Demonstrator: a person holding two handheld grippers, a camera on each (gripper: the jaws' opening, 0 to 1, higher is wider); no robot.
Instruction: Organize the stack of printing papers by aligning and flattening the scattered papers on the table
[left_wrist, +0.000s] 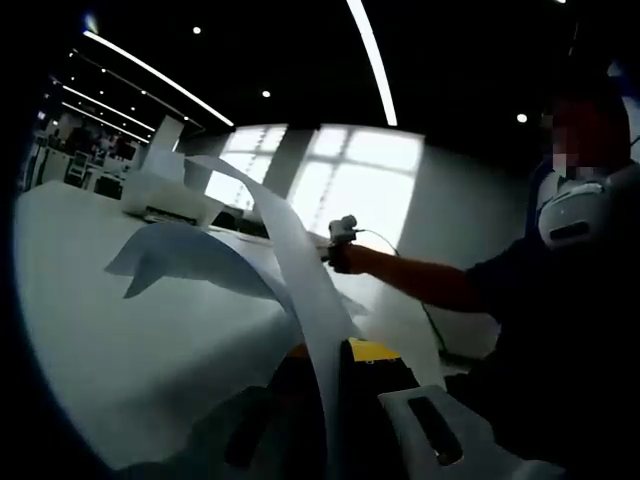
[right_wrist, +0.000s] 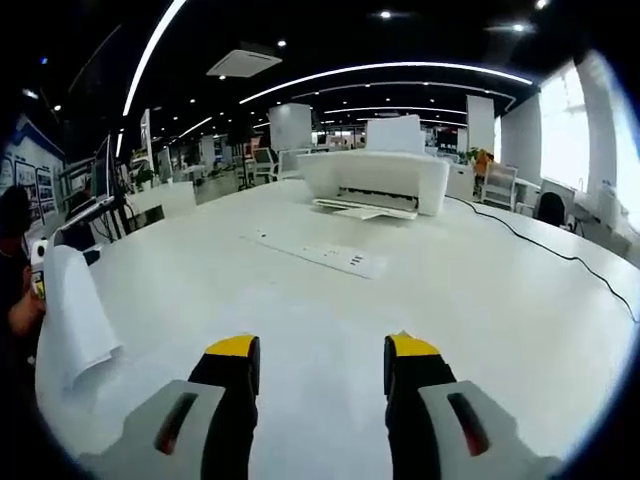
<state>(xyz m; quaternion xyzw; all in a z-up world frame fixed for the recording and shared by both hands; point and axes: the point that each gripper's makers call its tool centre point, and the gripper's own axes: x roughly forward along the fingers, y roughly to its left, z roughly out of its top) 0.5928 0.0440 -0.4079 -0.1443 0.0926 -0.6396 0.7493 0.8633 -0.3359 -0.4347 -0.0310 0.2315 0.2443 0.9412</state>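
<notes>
Two yellow-tipped jaws of your right gripper (right_wrist: 322, 365) stand apart over the big white table (right_wrist: 480, 300), holding nothing. A white printer (right_wrist: 378, 180) sits at the far side, with a flat power strip (right_wrist: 325, 254) in front of it. Desks and long ceiling lights fill the room behind. At the left, a curled sheet of paper (right_wrist: 75, 320) hangs up off the table. Your left gripper (left_wrist: 335, 400) is clamped on that paper (left_wrist: 300, 270), which hides part of its dark jaws.

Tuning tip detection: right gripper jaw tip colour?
Yellow tips on black jaws, right gripper, clearest in right gripper view.
</notes>
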